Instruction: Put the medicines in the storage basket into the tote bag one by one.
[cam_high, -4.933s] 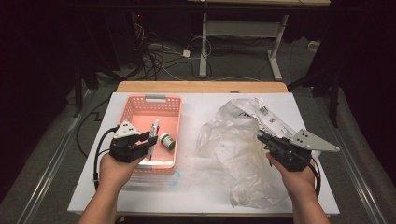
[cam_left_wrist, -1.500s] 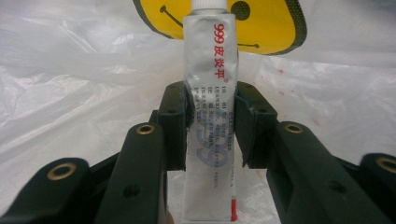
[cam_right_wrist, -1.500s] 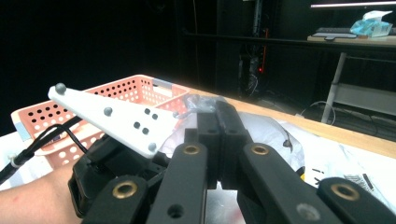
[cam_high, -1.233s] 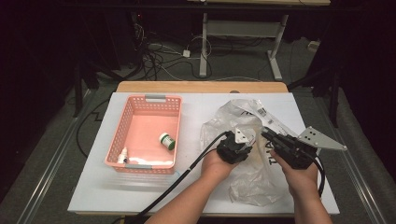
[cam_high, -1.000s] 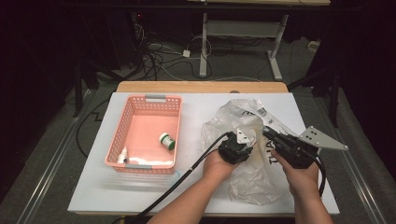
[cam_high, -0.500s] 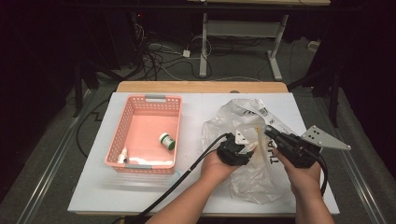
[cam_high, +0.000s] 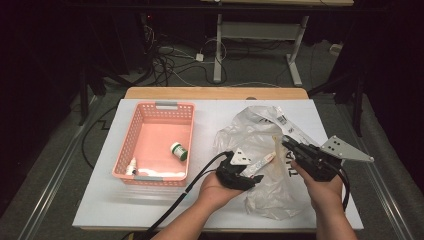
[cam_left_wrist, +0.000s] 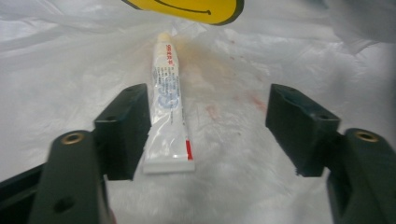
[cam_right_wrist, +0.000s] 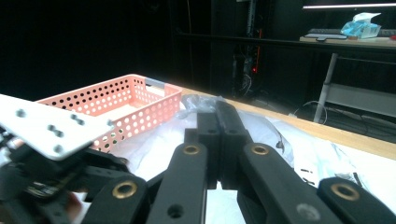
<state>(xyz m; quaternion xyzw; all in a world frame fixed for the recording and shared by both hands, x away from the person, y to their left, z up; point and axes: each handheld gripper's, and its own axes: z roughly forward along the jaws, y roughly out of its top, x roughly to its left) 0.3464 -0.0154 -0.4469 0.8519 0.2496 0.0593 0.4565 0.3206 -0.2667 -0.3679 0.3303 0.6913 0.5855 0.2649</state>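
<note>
From above, the left gripper (cam_high: 250, 176) lies on the plastic bag (cam_high: 260, 145) at the table's right, beside the right gripper (cam_high: 292, 145). The left gripper view shows its jaws spread, just opened, with the tube (cam_left_wrist: 167, 112) loose by the left jaw. The right gripper view shows its own jaws (cam_right_wrist: 219, 135) pressed together, pinching bag film.

White tube (cam_left_wrist: 168, 107) flat on crumpled clear plastic bag (cam_high: 260, 145)

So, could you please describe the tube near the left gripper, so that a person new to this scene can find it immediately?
Look at the crumpled clear plastic bag on the white table, right of the pink basket. A small white tube lies flat on it, between the open left gripper jaws, beside one pad. Blue print, a cream cap and a red mark distinguish it.
</note>
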